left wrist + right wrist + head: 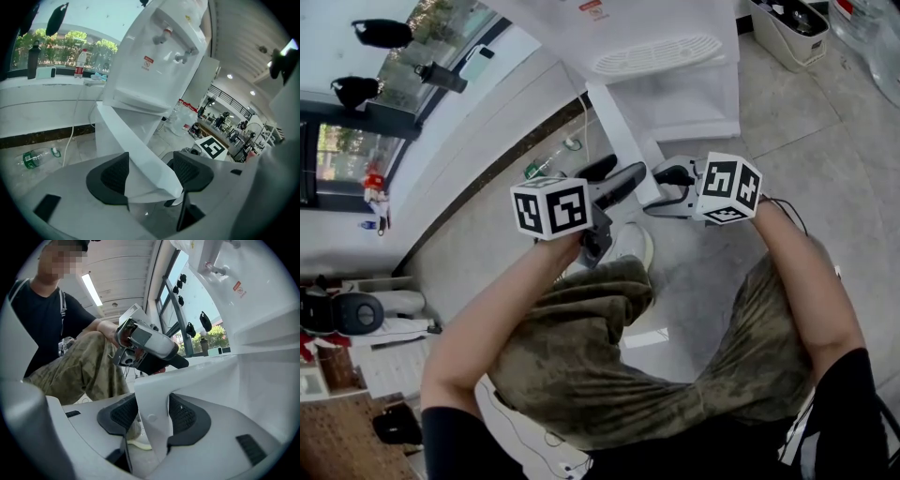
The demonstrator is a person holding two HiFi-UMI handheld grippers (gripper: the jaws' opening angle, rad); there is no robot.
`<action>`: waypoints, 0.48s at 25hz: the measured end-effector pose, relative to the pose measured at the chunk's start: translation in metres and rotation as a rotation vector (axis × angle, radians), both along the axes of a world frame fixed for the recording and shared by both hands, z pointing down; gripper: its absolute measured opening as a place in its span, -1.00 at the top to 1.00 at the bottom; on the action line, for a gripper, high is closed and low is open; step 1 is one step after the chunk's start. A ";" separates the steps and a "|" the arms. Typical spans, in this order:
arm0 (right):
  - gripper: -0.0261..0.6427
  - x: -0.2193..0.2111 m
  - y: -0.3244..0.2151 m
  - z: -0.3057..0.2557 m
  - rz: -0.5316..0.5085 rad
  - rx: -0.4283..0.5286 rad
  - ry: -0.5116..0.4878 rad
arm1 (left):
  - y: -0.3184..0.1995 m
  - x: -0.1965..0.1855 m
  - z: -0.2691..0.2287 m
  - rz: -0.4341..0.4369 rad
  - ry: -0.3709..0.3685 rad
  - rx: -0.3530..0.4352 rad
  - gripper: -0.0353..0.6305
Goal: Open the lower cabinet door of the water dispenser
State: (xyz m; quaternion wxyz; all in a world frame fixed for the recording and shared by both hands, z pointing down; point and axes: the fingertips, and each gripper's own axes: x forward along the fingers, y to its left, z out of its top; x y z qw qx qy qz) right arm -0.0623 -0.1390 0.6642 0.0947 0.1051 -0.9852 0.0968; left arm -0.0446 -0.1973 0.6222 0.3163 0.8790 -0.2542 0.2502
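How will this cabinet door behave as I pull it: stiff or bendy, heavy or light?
Probably stiff: the door looks flat and straight with the left gripper and right gripper both clamped on it. Likely light, since it is a thin panel. Its smooth white face may slip in the grip.

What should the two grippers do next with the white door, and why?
Probably swing the cabinet door a little wider, away from the water dispenser. The left gripper and right gripper both clamp its free edge, and the door already stands out from the cabinet, so a small, steady pull should finish opening it.
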 end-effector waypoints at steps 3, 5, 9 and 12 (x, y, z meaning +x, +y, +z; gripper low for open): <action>0.34 -0.014 0.000 0.001 -0.023 0.004 -0.002 | -0.002 -0.016 0.005 -0.026 -0.017 0.004 0.07; 0.33 -0.021 -0.001 0.001 -0.031 0.002 -0.006 | -0.004 -0.027 0.006 -0.051 -0.012 -0.005 0.07; 0.31 -0.037 -0.003 0.001 -0.041 0.004 -0.003 | -0.001 -0.042 0.004 -0.070 0.012 -0.023 0.07; 0.30 -0.050 -0.006 -0.001 -0.041 0.008 0.005 | 0.002 -0.050 0.002 -0.069 0.009 -0.023 0.07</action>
